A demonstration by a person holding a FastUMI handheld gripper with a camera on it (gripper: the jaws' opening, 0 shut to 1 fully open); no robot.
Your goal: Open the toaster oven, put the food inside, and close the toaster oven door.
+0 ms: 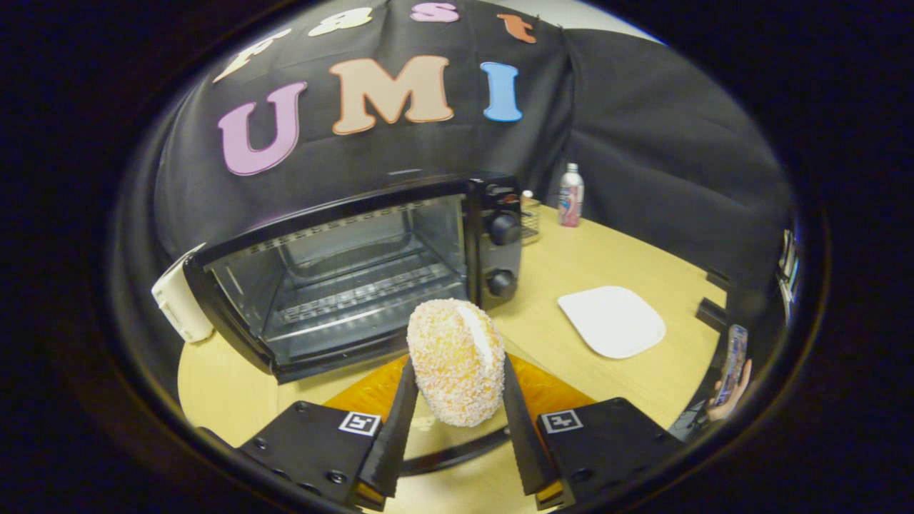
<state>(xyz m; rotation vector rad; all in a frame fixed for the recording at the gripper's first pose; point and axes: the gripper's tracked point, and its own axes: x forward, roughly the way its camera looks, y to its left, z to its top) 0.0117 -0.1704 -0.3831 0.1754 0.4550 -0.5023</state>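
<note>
Our gripper [457, 400] clamps the crumbed bun [457, 360] between its 2 fingers, above the open oven door [550, 391]. A loose pinch could drop it short of the toaster oven [343, 271] just ahead. Beyond sit a white plate [612, 321] and bottle [570, 195], clear of our path on the tabletop [614, 257].

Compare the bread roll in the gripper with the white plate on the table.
The bread roll is plump, rounded and crumb-coated orange; the white plate is flat, smooth and plain. The roll is held up between the gripper's fingers, just ahead of the open toaster oven; the plate lies bare on the wooden table, off to the right. Both sit in front of the oven.
</note>
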